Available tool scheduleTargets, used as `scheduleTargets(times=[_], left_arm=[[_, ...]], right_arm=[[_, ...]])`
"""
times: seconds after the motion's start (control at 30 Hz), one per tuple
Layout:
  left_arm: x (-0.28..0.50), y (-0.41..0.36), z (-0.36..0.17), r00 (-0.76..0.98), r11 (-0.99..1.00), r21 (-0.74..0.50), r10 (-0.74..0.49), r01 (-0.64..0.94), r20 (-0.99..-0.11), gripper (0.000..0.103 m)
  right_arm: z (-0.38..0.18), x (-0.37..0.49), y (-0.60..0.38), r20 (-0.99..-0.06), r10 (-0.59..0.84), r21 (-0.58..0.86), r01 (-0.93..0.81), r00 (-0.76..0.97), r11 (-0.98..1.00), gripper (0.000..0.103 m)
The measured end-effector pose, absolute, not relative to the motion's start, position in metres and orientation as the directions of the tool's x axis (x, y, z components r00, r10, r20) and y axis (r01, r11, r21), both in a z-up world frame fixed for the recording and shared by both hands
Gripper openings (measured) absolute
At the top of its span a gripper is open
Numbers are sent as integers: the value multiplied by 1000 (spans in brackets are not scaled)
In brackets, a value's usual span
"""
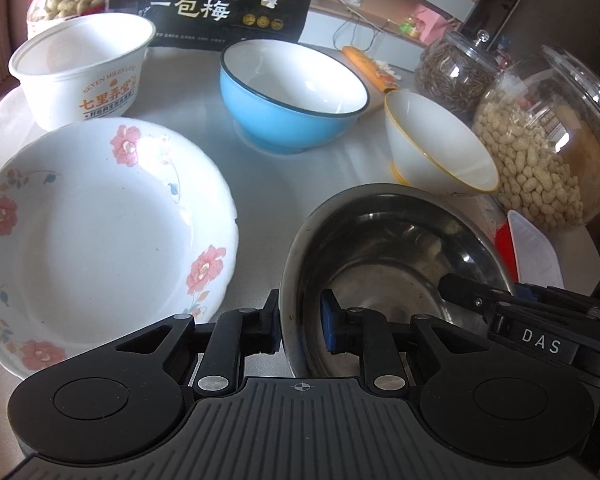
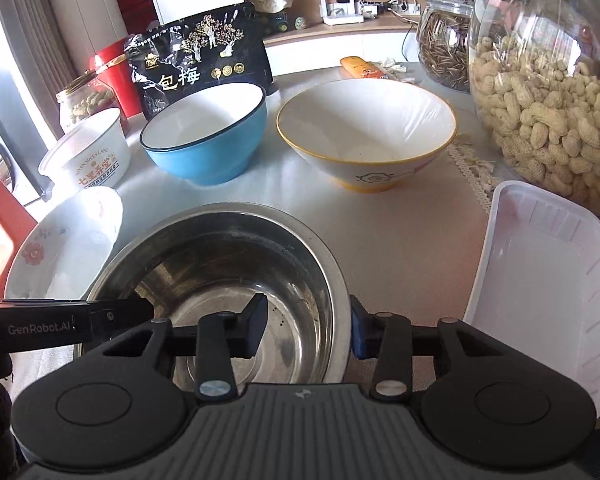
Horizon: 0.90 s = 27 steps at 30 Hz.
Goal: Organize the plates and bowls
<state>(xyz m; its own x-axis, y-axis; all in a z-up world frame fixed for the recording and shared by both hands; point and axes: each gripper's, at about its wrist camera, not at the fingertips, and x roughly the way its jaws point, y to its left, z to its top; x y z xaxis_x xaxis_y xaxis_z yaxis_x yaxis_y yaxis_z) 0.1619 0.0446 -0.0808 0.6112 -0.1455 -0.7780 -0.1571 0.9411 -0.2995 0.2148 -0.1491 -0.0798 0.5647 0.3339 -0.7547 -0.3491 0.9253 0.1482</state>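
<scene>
1. The left gripper [image 1: 300, 326] straddles the steel bowl [image 1: 388, 256] rim, its pads pinching it.
2. The right gripper [image 2: 310, 330] straddles the opposite rim; contact unclear.
3. The steel bowl sits just beside the floral plate [image 1: 100, 232].

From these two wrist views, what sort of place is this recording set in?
Probably a home dining or living room. A cloth-covered table holds snack jars of peanuts, and behind it a wall shelf carries a router and chargers. Household bowls, such as the blue bowl, fit that.

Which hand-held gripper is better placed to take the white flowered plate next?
Probably left. The white flowered plate lies just beside the left hand-held gripper; the right hand-held gripper sits across the round steel bowl from it.
</scene>
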Motion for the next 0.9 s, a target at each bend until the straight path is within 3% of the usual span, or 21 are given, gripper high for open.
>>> scheduleTargets(times=[0.27,0.47,0.63,0.9], left_arm=[[127,131,-27,798,881,-461,-203,-104,-568,22],[96,189,-48,791,839,-443,-25,-315,-611,24],[91,215,-71,767,810,-452,-5,-374,-642,23],[89,228,-82,768,817,-431,24,-384,-640,23]], right_arm=[[-22,226,-91,-662,401,150,-413,634,899,41],[-48,221,4,-712,461,137,-539,530,831,40],[-73,221,44,-760,433,101,-570,484,815,40],[-75,218,60,-738,421,30,-598,527,801,40]])
